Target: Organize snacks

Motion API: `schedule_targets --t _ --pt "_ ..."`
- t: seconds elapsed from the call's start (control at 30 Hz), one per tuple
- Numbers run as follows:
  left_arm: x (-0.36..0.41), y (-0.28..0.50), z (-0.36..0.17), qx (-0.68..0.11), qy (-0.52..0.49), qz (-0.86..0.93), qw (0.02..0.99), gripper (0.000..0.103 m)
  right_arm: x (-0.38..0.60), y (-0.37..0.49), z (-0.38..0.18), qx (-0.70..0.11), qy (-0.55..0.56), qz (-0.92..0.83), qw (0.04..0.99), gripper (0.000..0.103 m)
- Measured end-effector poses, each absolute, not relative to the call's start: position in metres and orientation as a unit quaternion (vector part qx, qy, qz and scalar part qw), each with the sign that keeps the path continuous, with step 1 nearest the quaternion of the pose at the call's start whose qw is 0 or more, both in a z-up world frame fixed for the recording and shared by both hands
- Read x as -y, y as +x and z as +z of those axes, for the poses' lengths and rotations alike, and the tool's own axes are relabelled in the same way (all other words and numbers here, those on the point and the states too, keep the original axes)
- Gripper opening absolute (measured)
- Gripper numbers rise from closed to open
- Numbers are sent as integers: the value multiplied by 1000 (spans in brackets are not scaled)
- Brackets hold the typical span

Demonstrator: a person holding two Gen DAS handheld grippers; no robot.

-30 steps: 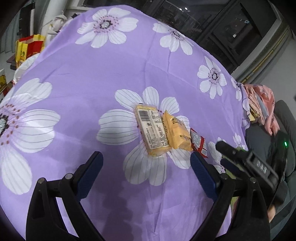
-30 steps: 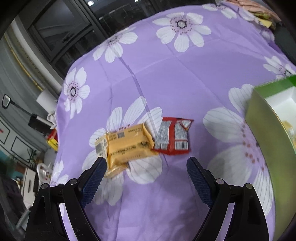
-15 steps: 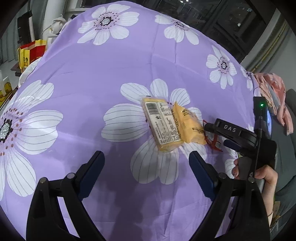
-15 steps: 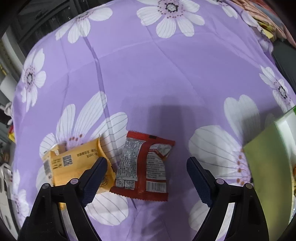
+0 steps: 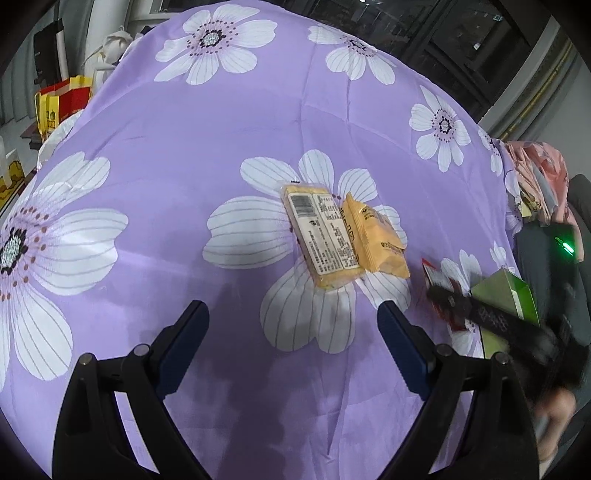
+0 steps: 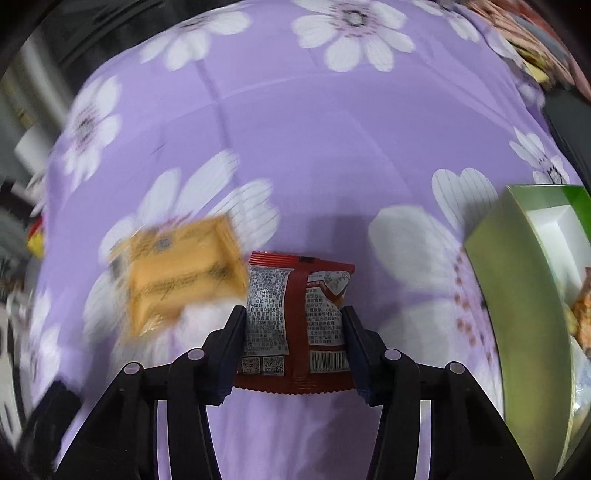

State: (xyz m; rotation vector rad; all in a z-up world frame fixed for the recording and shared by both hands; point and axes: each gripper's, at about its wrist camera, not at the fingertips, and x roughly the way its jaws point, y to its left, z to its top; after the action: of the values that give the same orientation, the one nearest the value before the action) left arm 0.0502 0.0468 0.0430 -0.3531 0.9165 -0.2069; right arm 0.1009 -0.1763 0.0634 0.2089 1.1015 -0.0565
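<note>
The right gripper (image 6: 295, 332) is clamped on the red snack packet (image 6: 297, 325) — left gripper (image 5: 291, 317) spread wide.

You've got a purple floral tablecloth (image 5: 221, 122) filling the scene, dark windows (image 5: 424, 33) at the far side, red-and-yellow bags (image 5: 59, 101) far left.

Left gripper (image 5: 291, 317) — jaws spread wide, nothing between the blue pads, held low over the near part of the table and pointing toward the far side. Right gripper (image 6: 294, 332) — fingers drawn in against both sides of a red snack packet (image 6: 295, 325), pads pressing its edges. In the left wrist view it sits at far right, motion-blurred, person's hand (image 5: 554, 413) behind it.
</note>
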Motion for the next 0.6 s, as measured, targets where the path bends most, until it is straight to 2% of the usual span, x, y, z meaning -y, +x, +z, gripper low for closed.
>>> schedule_targets --t 0.3,0.37,0.4,0.6 --pt "-42 44 35 -467 -200 -125 852 92 157 48 51 -591 91 53 800 55" --pt "-38 43 35 -471 -206 -138 847 91 162 44 55 -584 89 48 805 62" --pt "-36 42 34 -473 -207 -144 844 91 167 40 57 -579 97 46 808 67" --pt "-11 40 28 -493 -215 -188 822 87 209 43 57 -554 218 80 799 68"
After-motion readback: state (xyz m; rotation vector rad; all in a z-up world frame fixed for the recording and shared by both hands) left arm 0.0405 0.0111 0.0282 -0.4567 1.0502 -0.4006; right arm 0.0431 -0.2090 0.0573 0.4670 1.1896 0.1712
